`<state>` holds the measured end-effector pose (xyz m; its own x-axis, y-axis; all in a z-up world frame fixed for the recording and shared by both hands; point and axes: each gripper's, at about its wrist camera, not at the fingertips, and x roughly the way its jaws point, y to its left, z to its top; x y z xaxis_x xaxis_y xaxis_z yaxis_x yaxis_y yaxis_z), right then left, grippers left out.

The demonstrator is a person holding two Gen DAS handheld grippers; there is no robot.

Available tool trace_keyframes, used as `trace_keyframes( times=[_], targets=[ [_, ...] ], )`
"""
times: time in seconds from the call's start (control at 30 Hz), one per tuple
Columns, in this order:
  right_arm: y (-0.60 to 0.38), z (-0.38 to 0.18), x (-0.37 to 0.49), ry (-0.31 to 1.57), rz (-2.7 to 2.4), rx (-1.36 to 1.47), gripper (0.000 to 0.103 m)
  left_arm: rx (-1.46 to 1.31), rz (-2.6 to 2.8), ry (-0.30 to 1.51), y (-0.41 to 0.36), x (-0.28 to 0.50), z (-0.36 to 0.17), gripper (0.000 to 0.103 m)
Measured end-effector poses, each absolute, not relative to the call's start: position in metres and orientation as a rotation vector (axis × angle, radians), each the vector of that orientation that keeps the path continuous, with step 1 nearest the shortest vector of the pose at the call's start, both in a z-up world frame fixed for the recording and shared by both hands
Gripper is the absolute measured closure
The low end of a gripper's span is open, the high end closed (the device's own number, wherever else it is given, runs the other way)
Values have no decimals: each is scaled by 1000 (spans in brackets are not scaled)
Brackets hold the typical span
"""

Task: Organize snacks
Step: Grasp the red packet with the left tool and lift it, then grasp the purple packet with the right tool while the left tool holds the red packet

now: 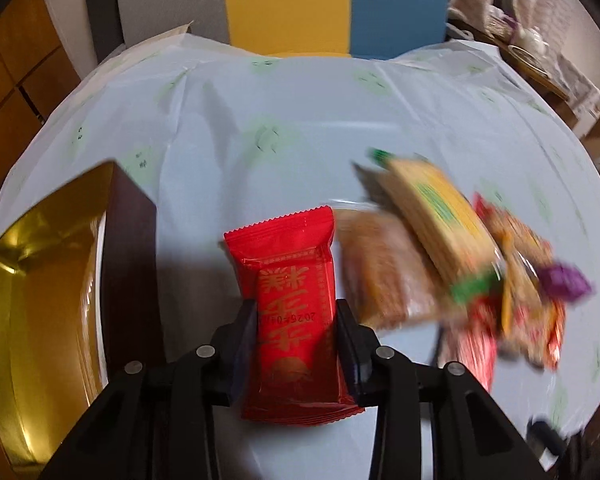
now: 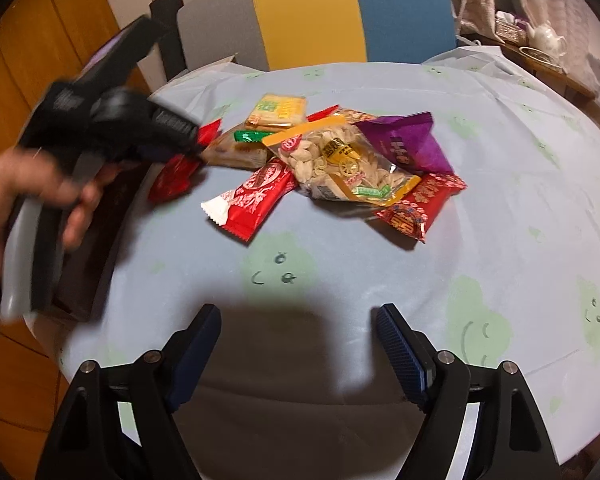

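While the left claw carries its load, these are the relations that matter:

Left claw: the left gripper (image 1: 296, 320) is clamped on a glossy red foil snack packet with gold characters (image 1: 292, 316), one dark pad pressing each long side.

Packet axis: its long axis runs straight out along the fingers, the crimped far end pointing away from the camera and the near end reaching back past the pads toward the wrist.

Way to the box: the gold-lined open box with dark brown walls (image 1: 132, 240) lies just beside the claw on its left, its near wall close to the left finger; the move, as I judge it, is a short sideways carry to the left and then a release over the gold floor.

Clearance: the packet appears lifted off the pale blue tablecloth with green smiley prints (image 1: 284, 120), though its height against the box wall cannot be told.

Right claw: the right gripper (image 2: 300, 344) stands wide apart and holds nothing, hovering low over the near cloth.

Remaining pile: the clear bag of pale seeds (image 2: 340, 160), purple wrapper (image 2: 404, 140) and red-and-white wrappers (image 2: 252, 200) lie heaped ahead of the right claw, well apart from it.

Nearer hand: the left one is plainly nearer the box, the right one nearer the pile.
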<state>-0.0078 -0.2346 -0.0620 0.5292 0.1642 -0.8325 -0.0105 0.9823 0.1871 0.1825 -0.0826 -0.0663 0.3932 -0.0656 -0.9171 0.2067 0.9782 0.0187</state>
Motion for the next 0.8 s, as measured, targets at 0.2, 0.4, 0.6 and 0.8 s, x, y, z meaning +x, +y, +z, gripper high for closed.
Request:
trace_keyframes(
  times=[0.2, 0.4, 0.6, 0.8],
  targets=[
    [-255, -57, -11, 1008, 30, 206, 22, 156, -251, 1112, -87, 126, -64, 65],
    [-278, -52, -17, 1001, -49, 237, 22, 221, -306, 1062, -94, 73, -69, 65],
    [-298, -49, -20, 1004, -101, 266, 28, 183, -308, 1027, -84, 74, -75, 54],
    [-313, -41, -9, 989, -93, 306, 48, 169, -326, 985, -76, 66, -76, 53]
  ],
)
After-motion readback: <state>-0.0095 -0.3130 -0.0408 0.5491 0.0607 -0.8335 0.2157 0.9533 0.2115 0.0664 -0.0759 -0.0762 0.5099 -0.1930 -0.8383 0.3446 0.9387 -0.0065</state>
